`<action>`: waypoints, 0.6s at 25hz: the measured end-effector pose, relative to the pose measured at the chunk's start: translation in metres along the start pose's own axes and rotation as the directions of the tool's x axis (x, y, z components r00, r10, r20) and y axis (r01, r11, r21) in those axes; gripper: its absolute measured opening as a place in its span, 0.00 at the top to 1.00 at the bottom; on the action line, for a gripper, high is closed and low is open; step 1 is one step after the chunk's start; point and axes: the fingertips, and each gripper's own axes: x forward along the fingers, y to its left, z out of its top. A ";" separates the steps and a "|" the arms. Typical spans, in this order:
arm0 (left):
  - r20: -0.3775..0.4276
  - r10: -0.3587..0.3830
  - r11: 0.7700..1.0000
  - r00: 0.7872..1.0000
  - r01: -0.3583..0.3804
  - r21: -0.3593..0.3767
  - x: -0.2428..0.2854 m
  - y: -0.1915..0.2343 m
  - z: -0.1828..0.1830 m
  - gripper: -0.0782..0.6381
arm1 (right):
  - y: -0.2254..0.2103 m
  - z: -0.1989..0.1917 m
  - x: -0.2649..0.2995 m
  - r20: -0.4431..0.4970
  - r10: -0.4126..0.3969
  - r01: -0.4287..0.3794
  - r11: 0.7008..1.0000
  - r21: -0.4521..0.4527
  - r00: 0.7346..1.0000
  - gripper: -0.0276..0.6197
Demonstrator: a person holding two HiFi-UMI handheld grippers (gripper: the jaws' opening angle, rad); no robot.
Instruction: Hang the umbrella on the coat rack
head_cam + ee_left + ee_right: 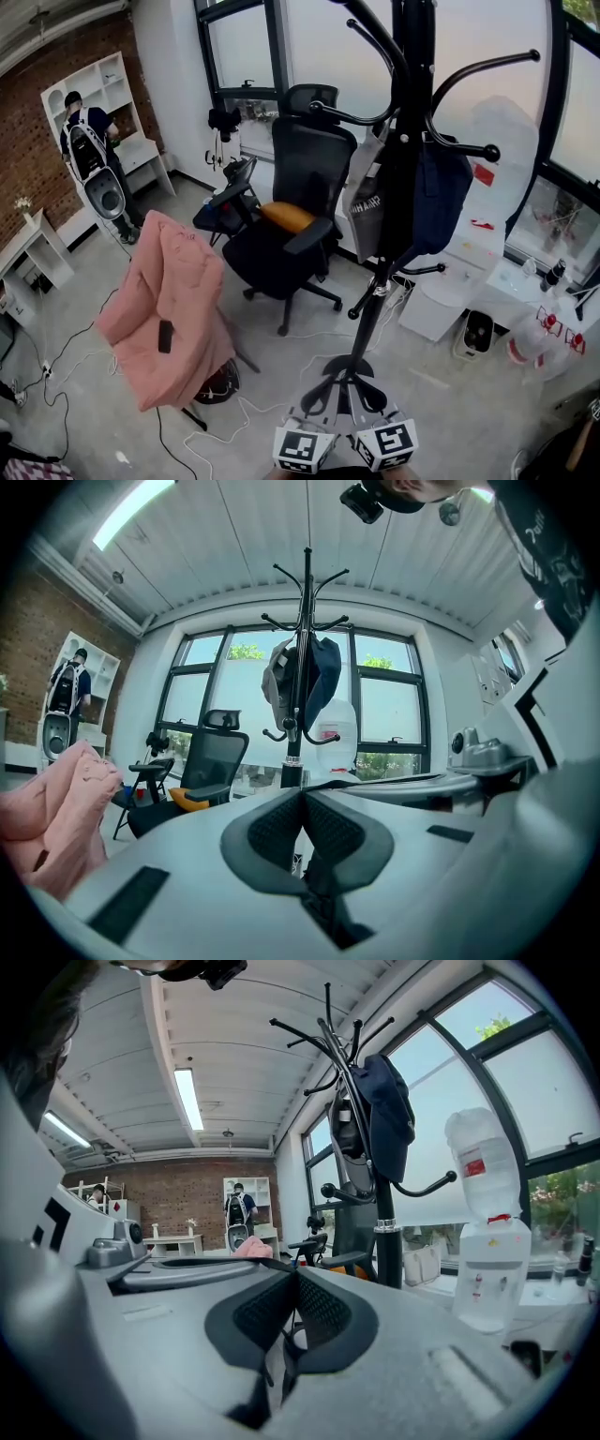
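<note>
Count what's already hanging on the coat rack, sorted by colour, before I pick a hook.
Grey bag: 1
Dark blue item: 1
Total on the coat rack: 2

The black coat rack (411,112) rises right of the middle, with a dark blue garment (442,197) and a grey bag (367,202) hanging from it toward 2 o'clock. At 6 o'clock, the left gripper (326,401) and right gripper (370,403) sit side by side by its base. A black office chair (291,206) stands toward 11, a pink coat (169,309) at 8 and a person (86,141) at 10.
</note>
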 end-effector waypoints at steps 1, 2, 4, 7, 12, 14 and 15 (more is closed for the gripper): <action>0.003 -0.007 1.000 1.000 0.007 0.000 0.003 0.001 0.002 0.87 | -0.001 0.003 0.002 0.007 -0.006 0.006 1.000 0.001 1.000 0.95; 0.007 -0.015 1.000 1.000 0.015 0.002 0.005 0.002 0.005 0.87 | -0.003 0.006 0.005 0.013 -0.013 0.013 1.000 0.001 1.000 0.95; 0.016 -0.030 0.999 0.999 0.030 0.012 0.009 0.004 0.011 0.87 | -0.006 0.012 0.009 0.025 -0.026 0.026 1.000 0.004 0.999 0.95; 0.028 -0.053 0.998 0.998 0.052 0.024 0.016 0.007 0.022 0.87 | -0.009 0.021 0.014 0.039 -0.041 0.041 0.999 -0.004 0.998 0.95; 0.050 -0.072 0.997 0.996 0.071 0.019 0.027 0.012 0.035 0.87 | -0.013 0.035 0.022 0.052 -0.054 0.055 0.998 -0.017 0.997 0.95; 0.058 -0.073 0.997 0.996 0.072 0.018 0.032 0.013 0.040 0.87 | -0.016 0.040 0.025 0.059 -0.058 0.059 0.998 -0.015 0.997 0.95; 0.061 -0.074 0.997 0.995 0.073 0.018 0.034 0.014 0.043 0.87 | -0.017 0.043 0.026 0.063 -0.060 0.061 0.998 -0.013 0.996 0.95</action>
